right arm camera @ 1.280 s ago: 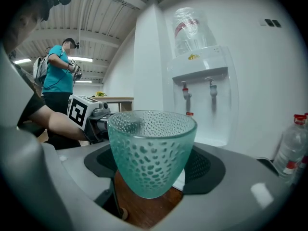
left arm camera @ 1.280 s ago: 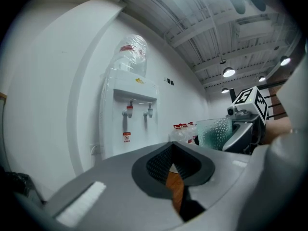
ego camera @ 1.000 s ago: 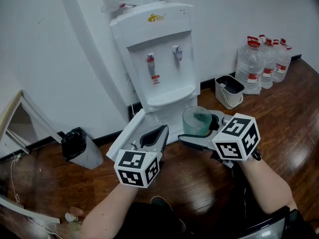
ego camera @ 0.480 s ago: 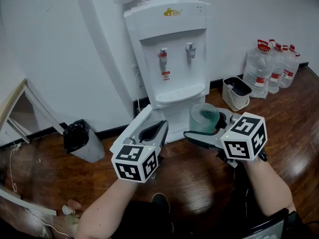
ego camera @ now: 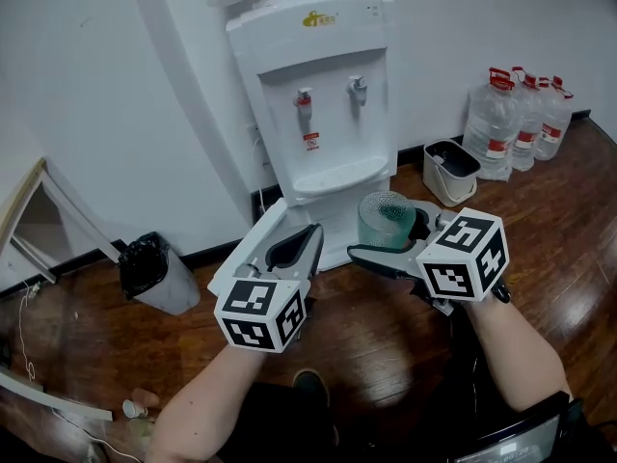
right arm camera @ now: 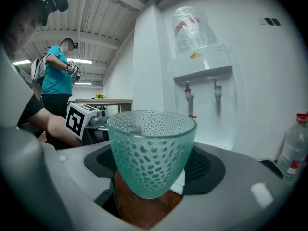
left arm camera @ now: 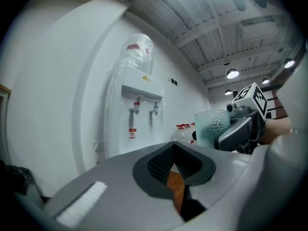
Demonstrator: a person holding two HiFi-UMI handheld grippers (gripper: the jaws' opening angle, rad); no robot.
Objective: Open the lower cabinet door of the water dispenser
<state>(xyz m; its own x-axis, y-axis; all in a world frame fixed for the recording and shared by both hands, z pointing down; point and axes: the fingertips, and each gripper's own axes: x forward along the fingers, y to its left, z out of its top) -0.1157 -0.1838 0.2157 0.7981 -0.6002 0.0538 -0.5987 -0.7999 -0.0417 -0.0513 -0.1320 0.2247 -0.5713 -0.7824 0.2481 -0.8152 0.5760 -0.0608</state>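
The white water dispenser (ego camera: pixel 323 85) stands against the wall; a white door panel (ego camera: pixel 243 254) hangs swung out to the left from its lower part. My left gripper (ego camera: pixel 310 237) hovers level just in front of that panel, jaws open a narrow gap with nothing between them; only floor shows through the left gripper (left arm camera: pixel 174 162). To its right, my right gripper (ego camera: pixel 384 234) is shut on a dimpled green glass cup (ego camera: pixel 384 222), held upright before the drip tray. The cup (right arm camera: pixel 151 153) fills the right gripper view, dispenser (right arm camera: pixel 207 95) behind it.
A bin lined with a black bag (ego camera: pixel 154 273) stands left of the dispenser, a white bin (ego camera: pixel 450 172) and large water bottles (ego camera: pixel 521 114) to the right. A wooden frame (ego camera: pixel 29 230) leans at far left. A person in a teal shirt (right arm camera: pixel 55 81) stands behind.
The head view has swung a little, up and then sideways. Both grippers keep their places in front of the dispenser, and the cup stays in the right one.
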